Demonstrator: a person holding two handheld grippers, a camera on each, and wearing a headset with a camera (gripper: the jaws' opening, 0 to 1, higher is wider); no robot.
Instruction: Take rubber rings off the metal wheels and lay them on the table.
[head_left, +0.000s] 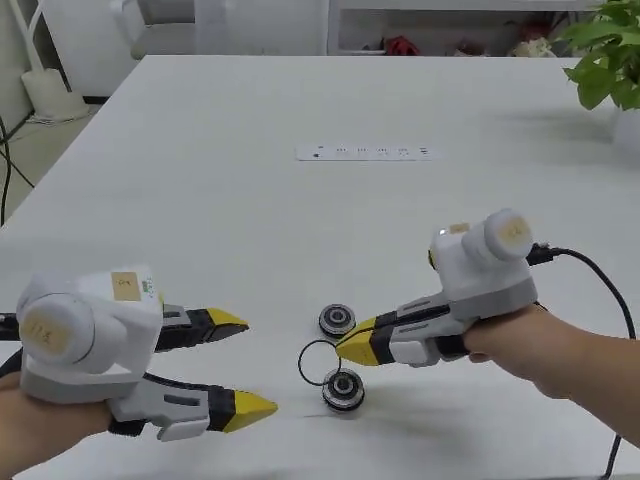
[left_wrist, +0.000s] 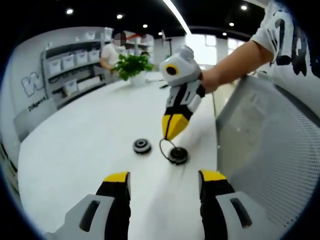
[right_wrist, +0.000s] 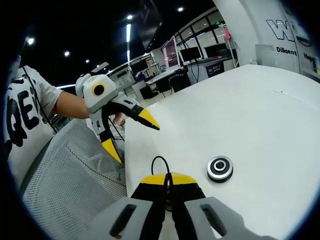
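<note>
The right gripper (head_left: 345, 348) was clenched on a thin rubber ring (head_left: 301, 362), its loop hanging just beside the nearer metal wheel (head_left: 343, 390), 1 of 2 on the table (head_left: 300, 200). The left gripper (head_left: 250, 364) gaped empty, steadying nothing. If the loop snagged that wheel, a pull could have dragged it; the thin pinch might have slipped

White table top (head_left: 250, 180): smooth, matt, with a faint sheen under the ceiling lights.

Round metal wheels (head_left: 337, 320) (head_left: 343, 390): bright polished silver faces, dull dark outer bands.

Thin black rubber ring (head_left: 310, 362): matt, slender and flexible.

Left gripper (head_left: 255, 365) and right gripper (head_left: 345, 348): smooth white moulded-plastic housings with a satin finish, black jaw arms, glossy yellow tips.

Flat white plastic power strip (head_left: 364, 152): smooth.

Black cable (head_left: 598, 278): smooth sheath.

Grey perforated chair back (left_wrist: 270, 150): matt mesh.
</note>
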